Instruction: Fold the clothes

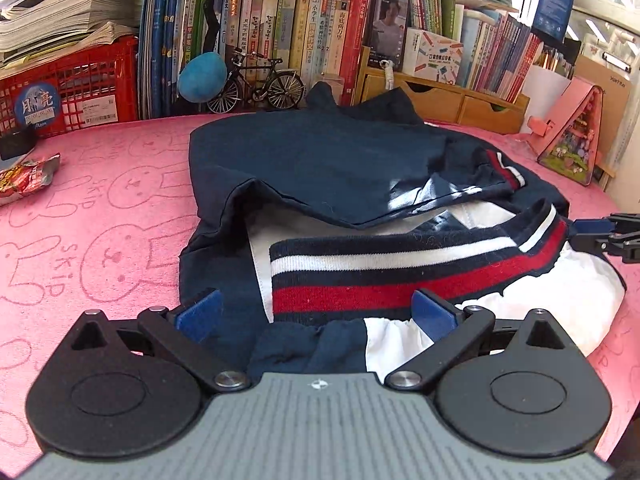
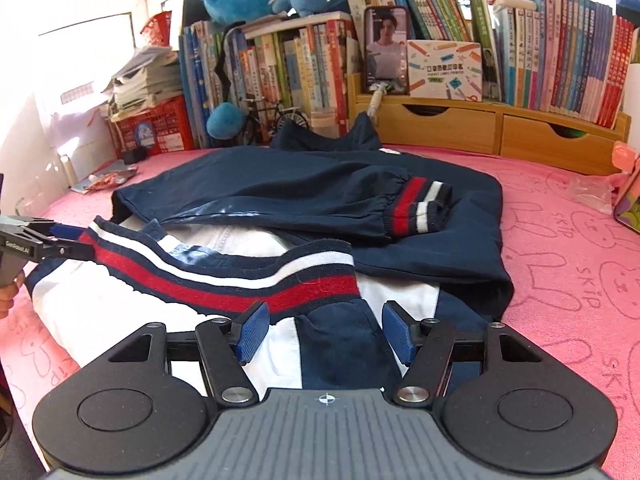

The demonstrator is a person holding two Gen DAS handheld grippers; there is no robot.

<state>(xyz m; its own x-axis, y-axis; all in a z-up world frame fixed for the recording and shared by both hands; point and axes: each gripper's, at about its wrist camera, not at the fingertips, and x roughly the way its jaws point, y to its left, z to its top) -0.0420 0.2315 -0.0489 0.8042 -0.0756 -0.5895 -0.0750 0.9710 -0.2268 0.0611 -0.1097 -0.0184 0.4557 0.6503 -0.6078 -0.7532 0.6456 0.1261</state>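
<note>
We saw both claws, left claw [image 1: 316, 314] and right claw [image 2: 322, 330], gaping over the navy jacket [image 1: 320, 160], gripping nothing; pink desk [image 1: 100, 200], bookshelf [image 1: 280, 32] behind.

The right gripper [image 2: 322, 332] hung with jaws apart over the navy jacket [image 2: 304, 188], its striped hem [image 2: 248, 280] just beyond the left pad.

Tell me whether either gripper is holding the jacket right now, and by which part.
Nothing is held. Both the left gripper and the right gripper stand with jaws open over the jacket's striped hem band, pads not pressing on it.
</note>
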